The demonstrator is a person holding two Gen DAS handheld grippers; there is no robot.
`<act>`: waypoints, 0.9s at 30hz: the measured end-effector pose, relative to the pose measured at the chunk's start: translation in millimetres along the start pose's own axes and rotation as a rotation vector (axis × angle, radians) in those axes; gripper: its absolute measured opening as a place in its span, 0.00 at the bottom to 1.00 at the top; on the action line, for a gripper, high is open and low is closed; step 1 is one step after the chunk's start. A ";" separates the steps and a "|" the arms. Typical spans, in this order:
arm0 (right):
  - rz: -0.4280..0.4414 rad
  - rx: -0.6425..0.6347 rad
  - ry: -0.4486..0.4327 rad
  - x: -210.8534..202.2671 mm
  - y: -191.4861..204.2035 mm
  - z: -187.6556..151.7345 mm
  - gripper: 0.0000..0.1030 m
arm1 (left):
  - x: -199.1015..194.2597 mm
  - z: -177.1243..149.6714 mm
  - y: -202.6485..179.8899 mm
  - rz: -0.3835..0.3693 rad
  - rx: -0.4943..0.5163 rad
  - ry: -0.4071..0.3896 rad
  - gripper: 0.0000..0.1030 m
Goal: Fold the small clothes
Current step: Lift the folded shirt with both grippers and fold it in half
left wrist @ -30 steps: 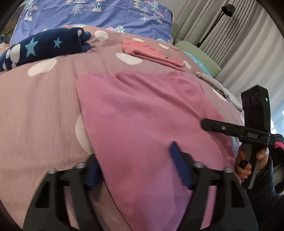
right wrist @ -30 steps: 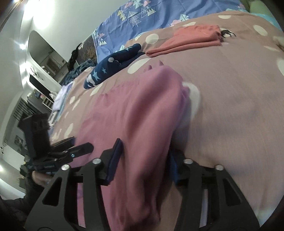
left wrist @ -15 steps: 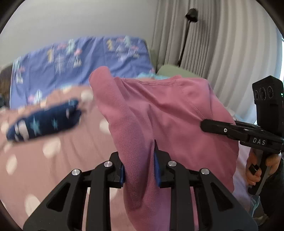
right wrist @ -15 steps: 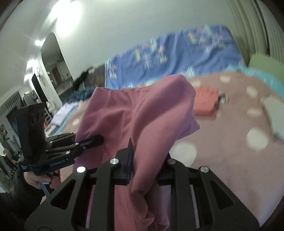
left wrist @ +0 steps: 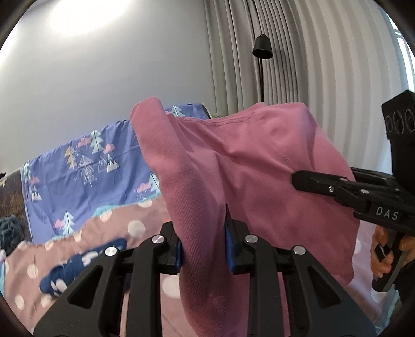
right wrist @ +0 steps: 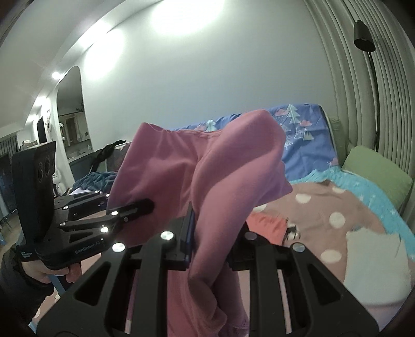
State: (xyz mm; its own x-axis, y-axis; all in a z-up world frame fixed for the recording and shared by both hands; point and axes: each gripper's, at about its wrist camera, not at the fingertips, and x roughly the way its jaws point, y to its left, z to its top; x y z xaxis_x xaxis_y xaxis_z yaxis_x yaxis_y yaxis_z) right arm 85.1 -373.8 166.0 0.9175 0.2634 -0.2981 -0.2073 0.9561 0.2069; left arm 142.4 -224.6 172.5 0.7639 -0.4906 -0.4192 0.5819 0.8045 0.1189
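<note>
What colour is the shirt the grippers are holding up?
Pink. The shirt shows best in the left wrist view.

A pink garment (left wrist: 249,166) of soft knit hangs in the air above the bed (right wrist: 324,207), stretched between two bunched corners, its stitched hem running along the top edge and the rest of the cloth drooping toward 6 o'clock in loose folds.

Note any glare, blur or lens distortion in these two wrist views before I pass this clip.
Left wrist: ceiling glare top left; the curtain bows with the fisheye; the navy star garment on the dotted bedspread is motion-smeared; the pink garment is sharp. Right wrist: bright glare on the wall, dim bluish cast, white cloth at the right edge blurred.
</note>
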 end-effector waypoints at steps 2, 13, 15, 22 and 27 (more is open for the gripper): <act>-0.021 0.003 0.002 15.3 -12.0 11.6 0.19 | 23.8 9.8 3.8 0.018 0.028 0.012 0.25; -0.080 0.081 0.049 139.8 -95.4 12.6 0.19 | 167.1 17.7 35.7 0.085 0.134 0.087 0.25; -0.089 0.098 0.060 160.7 -106.2 6.4 0.19 | 188.6 12.9 40.0 0.099 0.146 0.090 0.25; -0.130 0.142 0.135 248.1 -148.6 -25.9 0.28 | 273.3 -26.6 58.5 0.190 0.161 0.128 0.42; -0.297 0.250 0.297 286.1 -186.4 -88.3 0.62 | 304.3 -75.9 70.2 0.302 0.181 0.221 0.57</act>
State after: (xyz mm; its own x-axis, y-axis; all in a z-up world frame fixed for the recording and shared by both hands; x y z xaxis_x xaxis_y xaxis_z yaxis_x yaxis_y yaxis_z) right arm 356.2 -465.4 -40.1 0.7806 0.0438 -0.6235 0.1702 0.9449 0.2795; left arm 394.5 -292.0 -15.0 0.8410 -0.1424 -0.5219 0.3960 0.8194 0.4144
